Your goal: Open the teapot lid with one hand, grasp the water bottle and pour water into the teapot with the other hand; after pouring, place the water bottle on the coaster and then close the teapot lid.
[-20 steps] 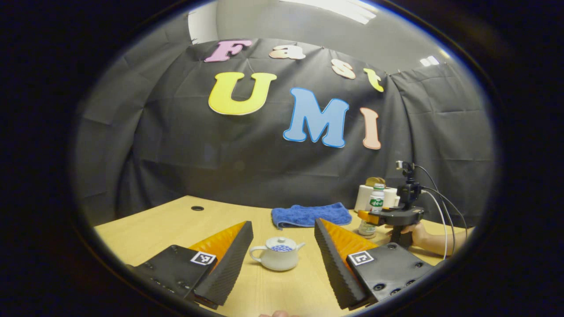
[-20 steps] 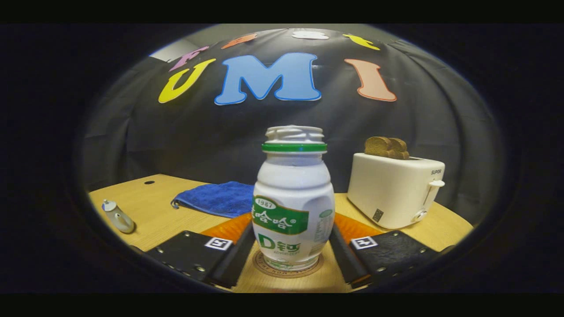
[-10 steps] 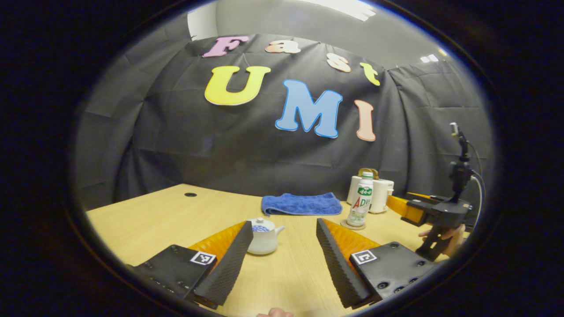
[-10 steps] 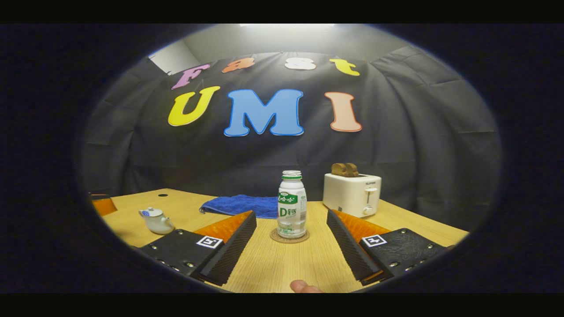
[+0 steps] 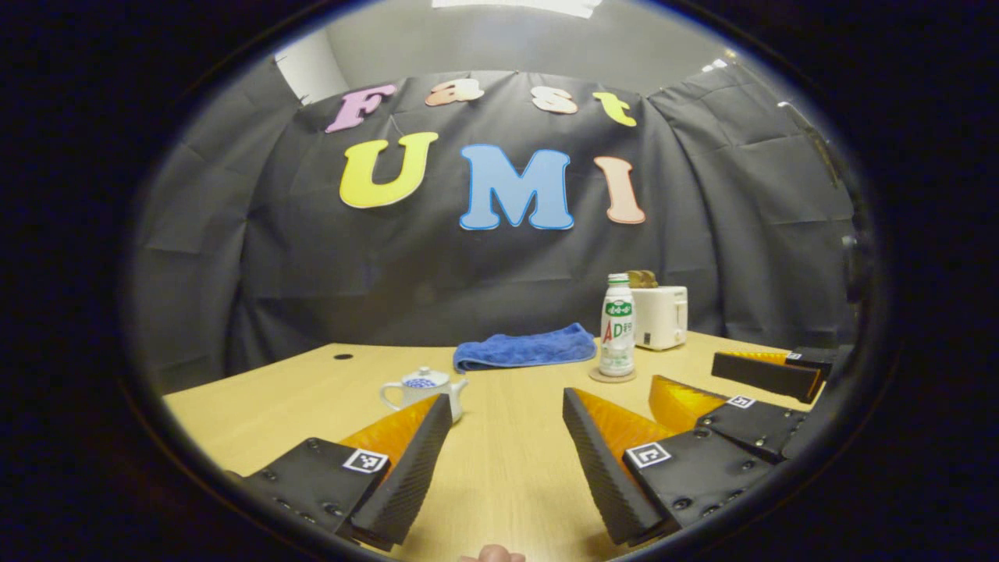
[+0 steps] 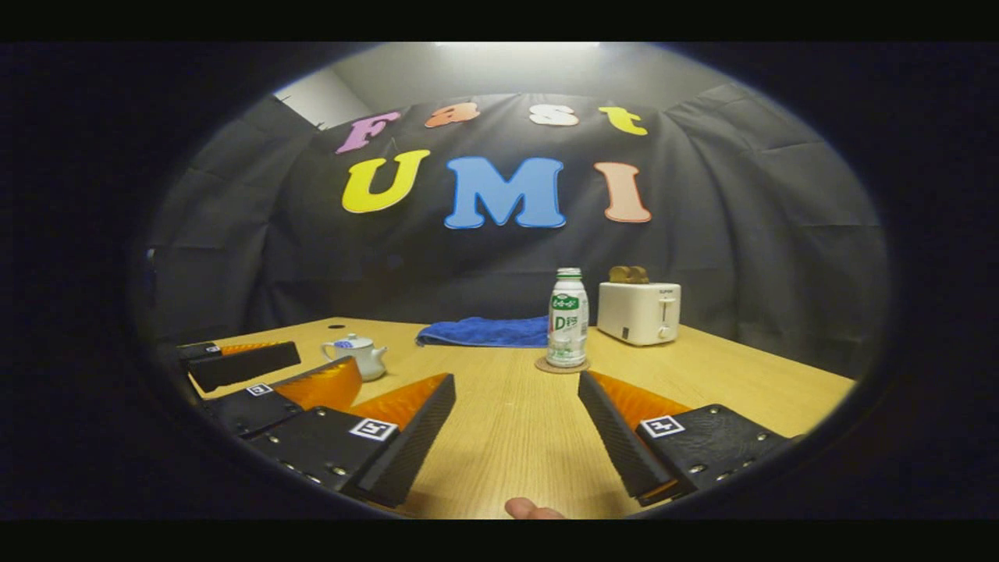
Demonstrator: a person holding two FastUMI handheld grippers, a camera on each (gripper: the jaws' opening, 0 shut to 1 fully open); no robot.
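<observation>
**Both tools open and empty; bottle on coaster, teapot lidded**

In the left gripper view, the left tool [image 5: 506, 425] hangs above the near part of the tabletop [image 5: 515, 468] with its jaws spread wide and nothing between them. The teapot [image 5: 421, 388] stands just beyond the tip of its left finger, handle to the left and spout to the right, with the lid [image 5: 424, 380] seated on top. The bottle [image 5: 617, 326] stands upright on the coaster [image 5: 612, 375], farther back and to the right. A folded blue towel [image 5: 524, 348] lies between teapot and bottle, near the back edge. Just behind the bottle is a white toaster [image 5: 660, 315] with bread [image 5: 641, 278] sticking out of its slots. The right tool [image 5: 730, 382] shows at the right edge of this view, close beside the left one, and its fingers stand apart too.

In the right gripper view, the right tool [image 6: 517, 406] is likewise wide open and empty over the tabletop [image 6: 507, 437]. The bottle [image 6: 567, 318] on its coaster [image 6: 562, 365] stands straight ahead, well apart from the fingertips. The toaster [image 6: 639, 312] is to its right and the towel [image 6: 484, 331] to its left. The teapot [image 6: 357, 355] stands at the left, lid [image 6: 353, 342] on. The left tool [image 6: 300, 365] comes in from the left edge just in front of the teapot, its fingers apart. A fingertip [image 6: 531, 510] of the holding hand peeks in at the bottom edge.
</observation>
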